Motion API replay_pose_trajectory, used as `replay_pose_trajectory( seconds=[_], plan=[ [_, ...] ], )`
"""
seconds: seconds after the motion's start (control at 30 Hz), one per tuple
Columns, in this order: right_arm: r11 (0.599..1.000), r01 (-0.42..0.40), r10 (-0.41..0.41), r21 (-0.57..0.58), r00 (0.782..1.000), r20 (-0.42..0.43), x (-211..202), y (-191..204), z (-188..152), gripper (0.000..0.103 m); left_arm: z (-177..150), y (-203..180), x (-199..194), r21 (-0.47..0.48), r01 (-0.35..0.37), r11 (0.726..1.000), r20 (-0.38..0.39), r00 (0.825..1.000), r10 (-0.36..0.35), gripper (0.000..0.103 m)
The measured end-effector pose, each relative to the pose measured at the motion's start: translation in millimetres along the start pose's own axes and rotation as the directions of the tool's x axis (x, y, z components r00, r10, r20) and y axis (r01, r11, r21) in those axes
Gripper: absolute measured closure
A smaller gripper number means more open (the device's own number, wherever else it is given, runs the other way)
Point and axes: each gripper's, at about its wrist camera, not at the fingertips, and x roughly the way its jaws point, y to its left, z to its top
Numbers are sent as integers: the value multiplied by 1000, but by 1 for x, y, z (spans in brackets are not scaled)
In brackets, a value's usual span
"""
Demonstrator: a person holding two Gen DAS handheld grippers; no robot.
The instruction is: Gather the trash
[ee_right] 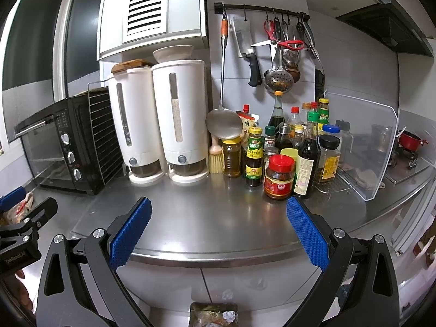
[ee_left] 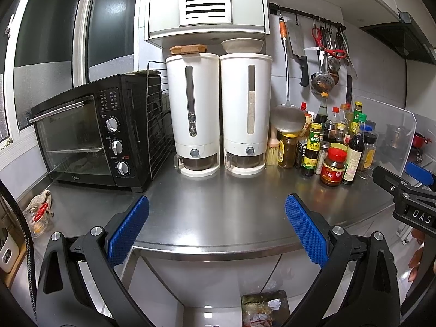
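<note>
Hovering over the steel counter (ee_left: pixel 218 212), left tool (ee_left: pixel 216 230) spread wide, right tool (ee_right: pixel 218 231) likewise, both holding nothing

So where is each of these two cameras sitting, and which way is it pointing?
Left wrist: rides the left gripper, facing the steel counter, oven and wall; its open blue fingers show, the right gripper at the edge.
Right wrist: rides the right gripper, angled toward the sauce bottles; its own open fingers show.
Shared: both white dispensers, trash bin.
</note>
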Motion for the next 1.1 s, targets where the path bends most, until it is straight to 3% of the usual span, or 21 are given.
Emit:
replay_pose_trajectory(
  seconds=[0.83,1.1],
  plan=[
    [1000,0,0,9,1000,-11,2,-3,-3,3,-3,0,2,-11,20,1000,-17,1000,-20,8],
    [1000,-5,5,12,1000,-19,4,-7,-5,3,-3,1,2,-5,-2,1000,-3,1000,2,8]
  ],
)
